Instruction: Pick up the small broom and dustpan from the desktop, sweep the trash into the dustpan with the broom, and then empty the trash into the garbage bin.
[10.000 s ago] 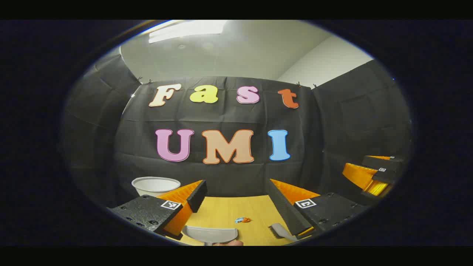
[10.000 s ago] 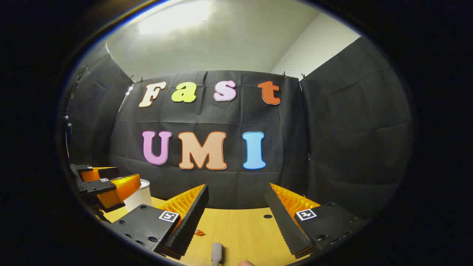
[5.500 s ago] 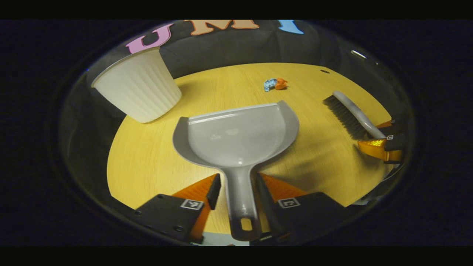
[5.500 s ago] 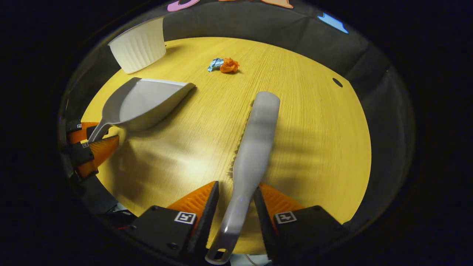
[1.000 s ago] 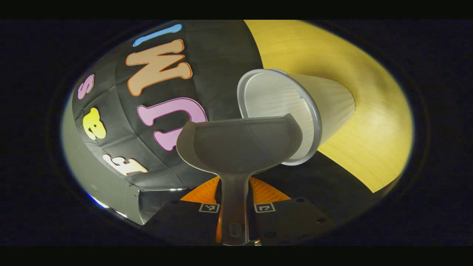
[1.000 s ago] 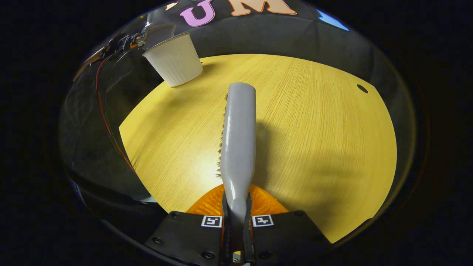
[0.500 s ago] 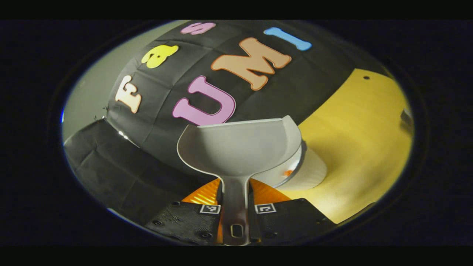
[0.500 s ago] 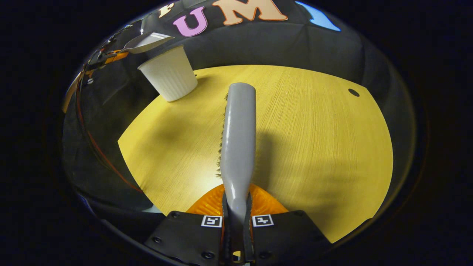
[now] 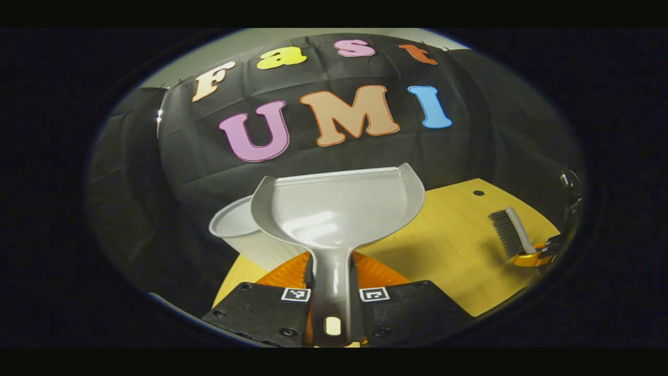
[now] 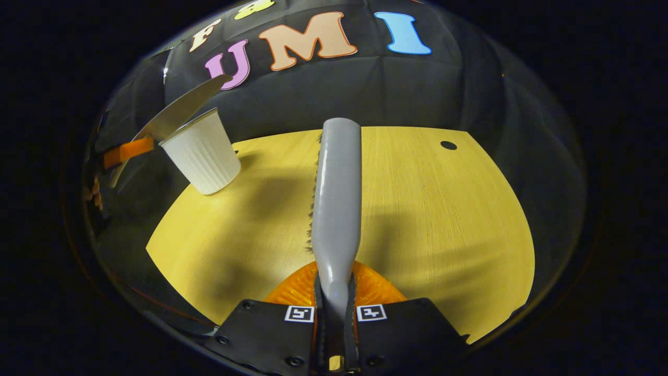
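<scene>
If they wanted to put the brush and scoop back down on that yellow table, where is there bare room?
Most of the yellow wooden tabletop is bare: the wide stretch from the white ribbed bin across to the small dark hole, beneath the grey brush. The far-left corner is crowded, where the grey plastic dustpan hangs by the bin.

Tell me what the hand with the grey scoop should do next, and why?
Probably lower the grey plastic dustpan back onto the yellow wooden desktop. Its pan looks empty, it is held up beside the white ribbed bin, and no scraps show on the desktop, so the emptying looks done. The left gripper clamps its handle; the right gripper clamps the grey brush.
</scene>
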### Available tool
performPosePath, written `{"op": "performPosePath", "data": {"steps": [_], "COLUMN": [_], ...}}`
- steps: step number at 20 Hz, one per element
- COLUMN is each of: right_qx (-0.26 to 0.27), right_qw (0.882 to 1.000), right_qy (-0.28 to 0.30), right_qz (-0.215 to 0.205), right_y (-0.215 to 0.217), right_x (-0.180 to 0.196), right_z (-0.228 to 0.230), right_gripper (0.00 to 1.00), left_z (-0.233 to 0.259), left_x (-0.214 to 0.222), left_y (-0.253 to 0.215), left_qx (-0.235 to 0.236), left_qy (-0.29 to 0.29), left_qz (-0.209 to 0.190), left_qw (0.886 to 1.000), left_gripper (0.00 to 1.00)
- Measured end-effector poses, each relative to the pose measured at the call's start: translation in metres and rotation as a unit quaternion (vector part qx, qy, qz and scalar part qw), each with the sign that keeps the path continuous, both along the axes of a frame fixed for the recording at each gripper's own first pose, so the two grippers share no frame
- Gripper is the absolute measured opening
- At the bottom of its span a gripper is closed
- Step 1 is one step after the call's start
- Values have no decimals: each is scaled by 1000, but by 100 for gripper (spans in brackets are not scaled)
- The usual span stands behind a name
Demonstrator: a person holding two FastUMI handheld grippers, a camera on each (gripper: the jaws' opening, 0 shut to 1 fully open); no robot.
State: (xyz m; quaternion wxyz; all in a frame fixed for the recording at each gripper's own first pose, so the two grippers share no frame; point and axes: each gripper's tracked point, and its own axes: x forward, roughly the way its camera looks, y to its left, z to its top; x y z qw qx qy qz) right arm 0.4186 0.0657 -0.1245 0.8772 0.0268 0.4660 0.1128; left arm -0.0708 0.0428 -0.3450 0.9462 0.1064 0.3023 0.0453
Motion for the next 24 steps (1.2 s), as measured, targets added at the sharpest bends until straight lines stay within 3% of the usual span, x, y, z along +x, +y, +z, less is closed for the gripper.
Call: {"op": "performPosePath", "data": {"steps": [5, 11, 17, 21, 24], "right_qx": [-44, -87, -129, -148, -152], "right_qw": [998, 991, 980, 974, 972], "right_qy": [43, 98, 147, 168, 178], "right_qz": [-9, -11, -18, -15, -12], "right_y": [0, -1, -2, -6, -4], "right_x": [-2, -2, -5, -3, -7], "right_z": [-7, -3, -1, 3, 6], "right_gripper": [15, 16, 14, 19, 23], "left_z": [-77, -152, -175, -174, -173], "left_x": [-44, -94, -113, -117, -115], "left_y": [-30, -36, -33, -34, -34], "left_qx": [-23, -37, -43, -57, -49], "left_qy": [68, 164, 207, 230, 223], "left_qz": [-5, 3, 14, 27, 21], "left_qw": [997, 986, 977, 971, 973], "left_gripper": [21, 21, 21, 23, 25]}}
